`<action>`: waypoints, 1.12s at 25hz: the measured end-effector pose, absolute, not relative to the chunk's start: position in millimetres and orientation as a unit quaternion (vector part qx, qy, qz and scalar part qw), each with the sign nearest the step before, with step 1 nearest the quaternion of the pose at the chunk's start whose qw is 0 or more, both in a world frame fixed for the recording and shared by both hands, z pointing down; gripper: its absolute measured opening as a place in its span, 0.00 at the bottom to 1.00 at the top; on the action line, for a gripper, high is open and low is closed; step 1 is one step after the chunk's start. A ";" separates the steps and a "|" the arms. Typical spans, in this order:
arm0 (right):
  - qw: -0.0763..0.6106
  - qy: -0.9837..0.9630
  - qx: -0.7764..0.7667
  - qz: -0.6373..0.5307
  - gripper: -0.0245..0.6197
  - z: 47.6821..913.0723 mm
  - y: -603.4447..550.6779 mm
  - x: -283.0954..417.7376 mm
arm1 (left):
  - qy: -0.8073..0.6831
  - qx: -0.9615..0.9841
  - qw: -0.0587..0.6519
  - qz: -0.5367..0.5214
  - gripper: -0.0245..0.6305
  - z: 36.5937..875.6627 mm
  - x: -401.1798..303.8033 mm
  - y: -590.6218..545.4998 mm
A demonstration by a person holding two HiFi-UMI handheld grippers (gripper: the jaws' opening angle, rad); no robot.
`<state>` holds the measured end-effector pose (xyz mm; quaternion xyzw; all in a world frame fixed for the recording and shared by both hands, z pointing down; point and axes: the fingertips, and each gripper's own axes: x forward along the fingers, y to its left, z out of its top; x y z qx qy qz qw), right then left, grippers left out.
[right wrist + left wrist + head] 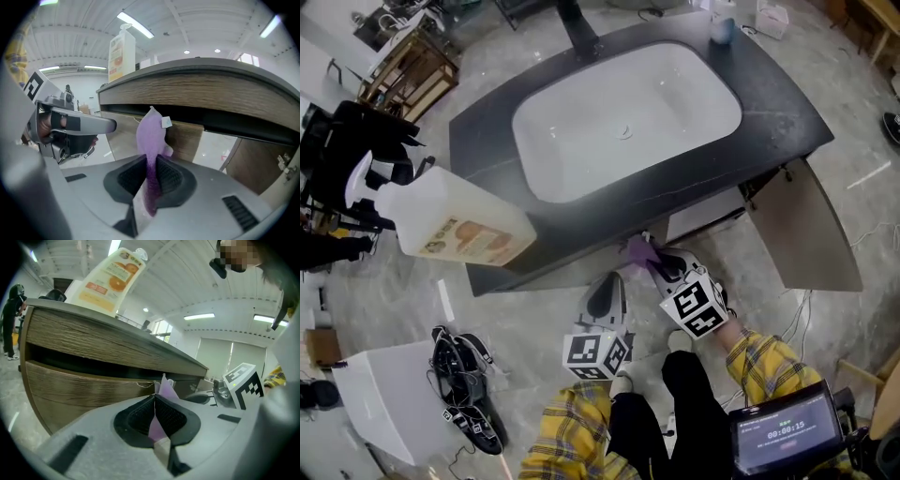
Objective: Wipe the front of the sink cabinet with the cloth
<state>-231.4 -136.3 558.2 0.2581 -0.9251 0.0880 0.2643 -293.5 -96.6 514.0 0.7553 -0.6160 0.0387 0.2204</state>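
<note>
A purple cloth (637, 250) with a small white tag hangs just under the edge of the dark countertop (787, 103), pinched in my right gripper (654, 262). In the right gripper view the cloth (150, 133) stands up out of the shut jaws (151, 161), close to the wood-grain cabinet front (187, 93). My left gripper (614, 277) sits beside it on the left, jaws together (154, 401). The cloth (165, 386) shows just past its tips. The drawer fronts (84, 380) lie ahead of it.
A large spray bottle (450, 225) stands on the countertop's left corner. A cabinet door (802, 225) hangs open at the right. On the floor to the left are a white box (384, 394) and a tangle of black cables (464, 389). The person's legs are below the grippers.
</note>
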 end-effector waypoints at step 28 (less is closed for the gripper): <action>0.258 -0.920 0.273 0.113 0.10 556.4 -90.5 -223.6 | -0.588 0.774 0.233 0.023 0.05 507.2 -286.5 -91.9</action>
